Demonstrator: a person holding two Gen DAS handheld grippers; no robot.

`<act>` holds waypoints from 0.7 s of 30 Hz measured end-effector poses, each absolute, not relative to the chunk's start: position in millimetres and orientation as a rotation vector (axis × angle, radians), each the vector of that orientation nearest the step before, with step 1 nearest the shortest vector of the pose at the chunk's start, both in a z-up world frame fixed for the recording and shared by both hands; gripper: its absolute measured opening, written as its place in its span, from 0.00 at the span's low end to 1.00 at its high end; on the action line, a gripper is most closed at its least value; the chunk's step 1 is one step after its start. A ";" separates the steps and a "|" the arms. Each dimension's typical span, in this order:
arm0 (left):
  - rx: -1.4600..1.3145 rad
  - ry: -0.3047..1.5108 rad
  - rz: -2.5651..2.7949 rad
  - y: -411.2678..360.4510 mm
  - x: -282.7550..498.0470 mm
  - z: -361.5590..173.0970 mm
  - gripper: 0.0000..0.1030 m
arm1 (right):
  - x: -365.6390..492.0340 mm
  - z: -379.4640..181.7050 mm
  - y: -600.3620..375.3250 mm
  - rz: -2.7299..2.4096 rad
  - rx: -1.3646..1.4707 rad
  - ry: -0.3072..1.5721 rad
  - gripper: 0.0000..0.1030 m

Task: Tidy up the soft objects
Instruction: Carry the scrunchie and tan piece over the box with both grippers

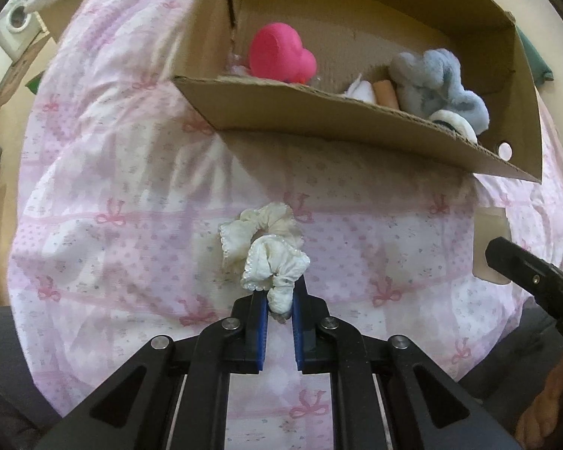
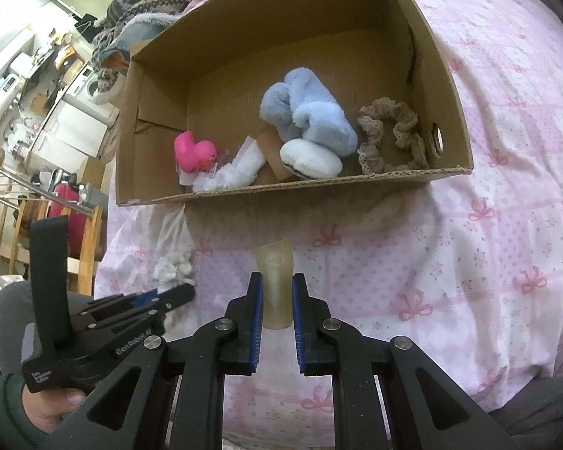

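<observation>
Both hand-held grippers (image 1: 280, 302) (image 2: 277, 296) nearly closed, side by side.

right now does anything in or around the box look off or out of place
Nothing looks damaged or spilled. The cardboard box sits askew on the rumpled pink bedspread, its items jumbled loosely together.

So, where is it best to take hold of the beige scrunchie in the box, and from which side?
Grip the beige scrunchie on its ruffled band nearest the front wall, coming from above: it lies flat, an open ring on the cardboard box floor.
</observation>
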State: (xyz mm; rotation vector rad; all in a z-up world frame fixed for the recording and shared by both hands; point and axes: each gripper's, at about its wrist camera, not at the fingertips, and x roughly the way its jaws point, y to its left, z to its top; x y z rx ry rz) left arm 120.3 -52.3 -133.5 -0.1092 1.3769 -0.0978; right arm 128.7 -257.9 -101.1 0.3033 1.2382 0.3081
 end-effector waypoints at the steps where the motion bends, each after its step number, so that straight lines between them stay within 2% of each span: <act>1: -0.118 1.372 -0.100 -51.0 119.5 -131.1 0.10 | 128.4 -101.6 -257.6 0.307 0.298 1.239 0.14; 8: -0.136 1.290 -0.096 -37.7 113.5 -100.1 0.10 | 126.0 -104.5 -255.8 0.292 0.272 1.240 0.14; 13: -0.110 1.133 -0.038 -27.4 106.9 -65.9 0.10 | 120.8 -96.8 -253.8 0.312 0.269 1.201 0.14; 21: -0.076 0.875 -0.059 -24.4 95.2 -1.8 0.10 | 104.3 -46.2 -259.1 0.323 0.244 0.950 0.14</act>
